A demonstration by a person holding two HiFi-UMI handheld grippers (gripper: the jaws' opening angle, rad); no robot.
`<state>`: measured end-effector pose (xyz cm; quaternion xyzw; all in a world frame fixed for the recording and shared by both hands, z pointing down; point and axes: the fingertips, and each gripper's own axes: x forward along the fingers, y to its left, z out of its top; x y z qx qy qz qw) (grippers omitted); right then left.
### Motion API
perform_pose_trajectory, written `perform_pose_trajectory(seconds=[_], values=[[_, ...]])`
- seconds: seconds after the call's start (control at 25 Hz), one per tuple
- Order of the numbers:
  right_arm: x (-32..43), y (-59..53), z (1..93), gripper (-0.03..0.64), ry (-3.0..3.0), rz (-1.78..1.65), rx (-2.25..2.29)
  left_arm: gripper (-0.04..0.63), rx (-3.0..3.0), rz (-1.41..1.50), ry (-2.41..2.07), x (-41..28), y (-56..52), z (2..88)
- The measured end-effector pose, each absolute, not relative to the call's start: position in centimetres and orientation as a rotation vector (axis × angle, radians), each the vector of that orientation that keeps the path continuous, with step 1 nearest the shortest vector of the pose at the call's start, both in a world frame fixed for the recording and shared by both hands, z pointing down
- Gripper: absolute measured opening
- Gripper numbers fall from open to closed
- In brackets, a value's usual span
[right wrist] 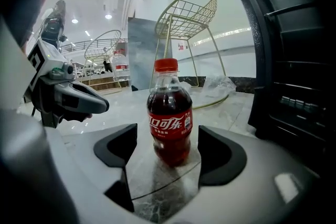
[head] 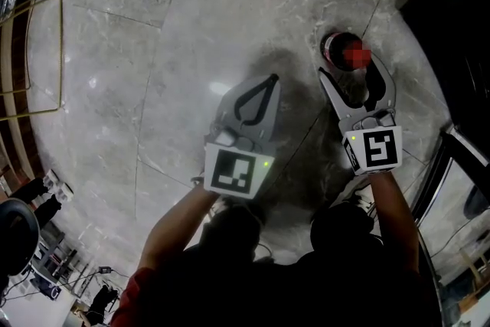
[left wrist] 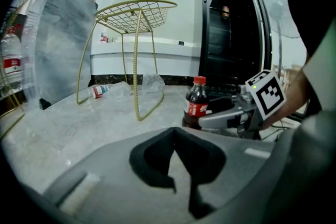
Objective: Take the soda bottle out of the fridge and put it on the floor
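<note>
— Whereabouts of the dark plastic soda bottle with red cap and red label (right wrist: 169, 118)?
— Upright on the grey marble floor (head: 153, 88), right side of the scene, with the black fridge (right wrist: 299, 86) close at its right.
— State of the right hand-held gripper (head: 351, 76)?
— Spread wide, 1 jaw at each side of the bottle, both pads clear of it.
— And the left hand-held gripper (head: 269, 84)?
— Pressed together at the tips, nothing between, low over the floor, just left of the right one.
— Anything farther off?
— 1 gold wire stool (left wrist: 137, 13), far left, well apart from the bottle.
</note>
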<state>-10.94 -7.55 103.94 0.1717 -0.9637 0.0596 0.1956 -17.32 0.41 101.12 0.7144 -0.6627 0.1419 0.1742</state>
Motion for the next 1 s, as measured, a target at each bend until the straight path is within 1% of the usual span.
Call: perform_pose_trajectory(seconds=[1.0], values=[[-7.0,-1.7,104.1,0.345,-2.627,0.236,0.451,0.0,2.006,0.413,-1.886,-17.1,1.6,101.5]])
